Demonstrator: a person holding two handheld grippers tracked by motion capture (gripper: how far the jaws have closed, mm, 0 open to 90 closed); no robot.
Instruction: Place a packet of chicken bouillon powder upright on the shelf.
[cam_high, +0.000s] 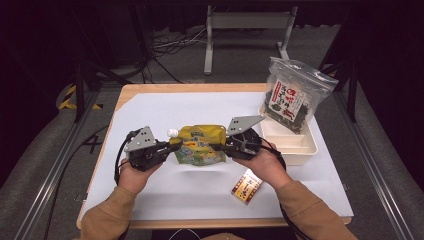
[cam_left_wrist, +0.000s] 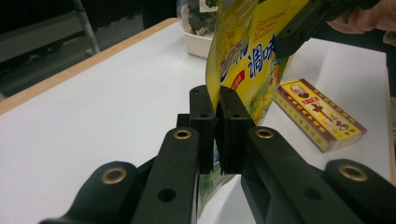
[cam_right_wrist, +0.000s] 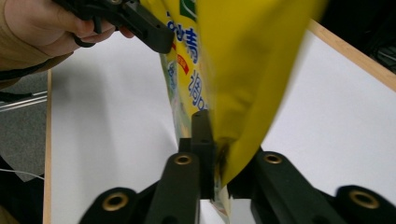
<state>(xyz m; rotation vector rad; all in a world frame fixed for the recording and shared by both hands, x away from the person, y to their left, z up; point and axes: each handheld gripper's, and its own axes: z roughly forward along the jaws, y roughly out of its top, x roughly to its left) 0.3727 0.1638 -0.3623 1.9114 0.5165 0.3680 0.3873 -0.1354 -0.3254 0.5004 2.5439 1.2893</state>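
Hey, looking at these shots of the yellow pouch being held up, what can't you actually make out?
- Yellow pouch: its small print, too small in the high view, blurred in the right gripper view.
- Right tongs: one pad, covered by the pouch.
- Small box: its label text, too small.
- White tray: what's beneath the seaweed bag.

The left half of the bench (cam_high: 150, 112) lies bare, open for passage. On the right, a white tray (cam_high: 295, 145) with a seaweed bag (cam_high: 292, 95) blocks the far corner; a small box (cam_high: 247, 187) lies near the front edge, just beside the right hand (cam_high: 267, 167).
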